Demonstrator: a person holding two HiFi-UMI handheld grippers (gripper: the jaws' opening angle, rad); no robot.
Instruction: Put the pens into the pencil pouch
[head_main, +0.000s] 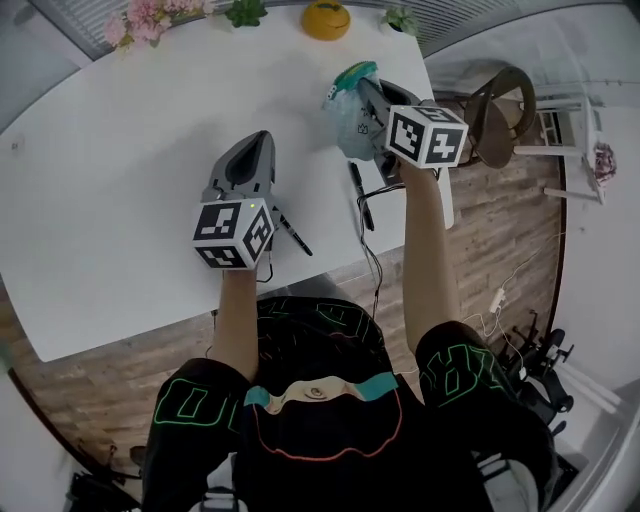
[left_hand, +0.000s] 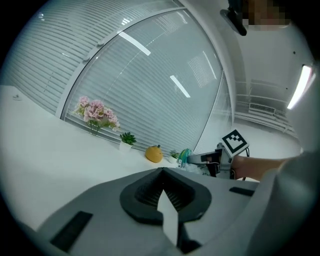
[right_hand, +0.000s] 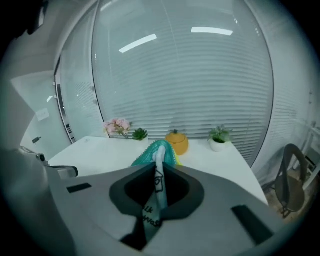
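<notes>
Pouch (head_main: 350, 118): pinched by right tongs (right_hand: 159, 167), held up, upper right.
Left tongs (left_hand: 162, 172): pressed together, empty.
Pens (head_main: 361, 197): left on table (head_main: 120, 200), centre.
Pouch mouth is best spread before loading.

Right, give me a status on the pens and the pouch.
Done: nothing yet; no pen shows in the pouch. In hand: the right gripper is shut on the pencil pouch, held up over the table. Left: two black pens lie on the table, one below the pouch, one beside the left gripper, which is shut and empty.
</notes>
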